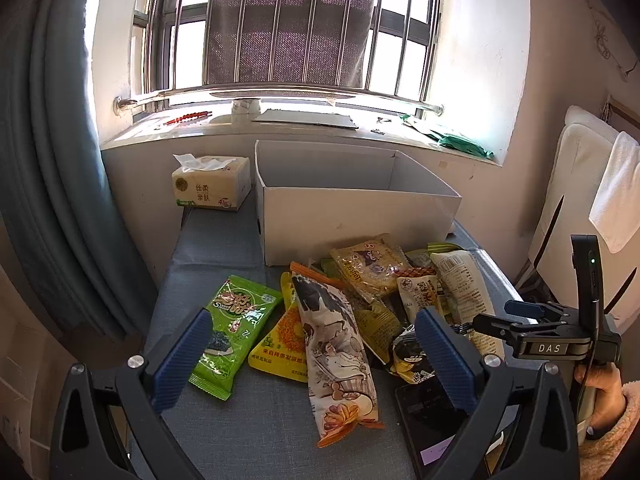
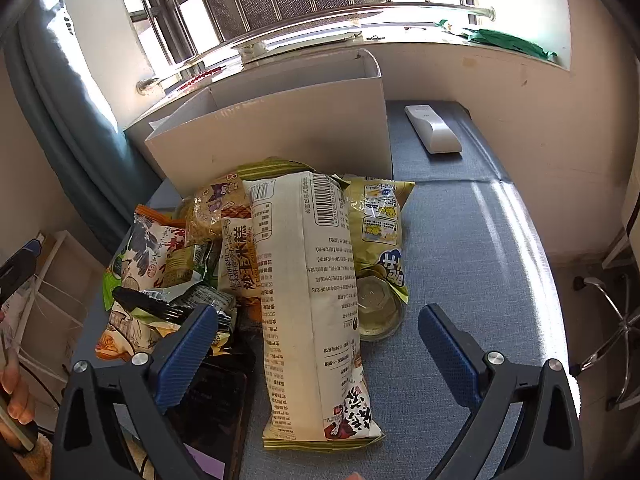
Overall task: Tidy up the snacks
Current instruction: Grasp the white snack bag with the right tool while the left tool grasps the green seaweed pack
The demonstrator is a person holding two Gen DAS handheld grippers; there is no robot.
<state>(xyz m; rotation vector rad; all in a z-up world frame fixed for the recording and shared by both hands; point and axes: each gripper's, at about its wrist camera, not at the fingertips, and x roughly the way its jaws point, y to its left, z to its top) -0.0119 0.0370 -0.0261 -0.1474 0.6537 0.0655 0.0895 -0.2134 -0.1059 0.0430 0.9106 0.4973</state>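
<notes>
Since nothing has been picked up yet, the whole pile of snacks (image 1: 384, 304) sits on the blue-grey table (image 1: 216, 248) right in front of the white box (image 1: 344, 208), which looks empty from the left camera. Both tools are spread wide and holding nothing. The left gripper (image 1: 316, 356) hovers over the long cow-print bag (image 1: 336, 356), with the green seaweed pack (image 1: 234, 326) and a yellow pouch (image 1: 282, 346) just beside it. The right gripper (image 2: 318, 354) straddles the tall cream bag (image 2: 308, 300), which lies face down with its barcode toward the box.

My worry list from here:

- That cream bag leans on the heap, and a small glass jar (image 2: 378, 312) is tucked against its right side, partly under a green chip bag (image 2: 380, 224). Drag the bag sideways and the jar could roll or get knocked, I'd guess.
- Puffy bags squash. Clamp too hard near the middle and you crush the chips; clamp too lightly on slick film and it slides out over the box wall.
- A dark phone (image 2: 216, 400) lies flat under the left-hand finger in the right view, so a low approach could pinch or shove it.
- The two tools are near each other, so reaching in together risks a bump.
</notes>
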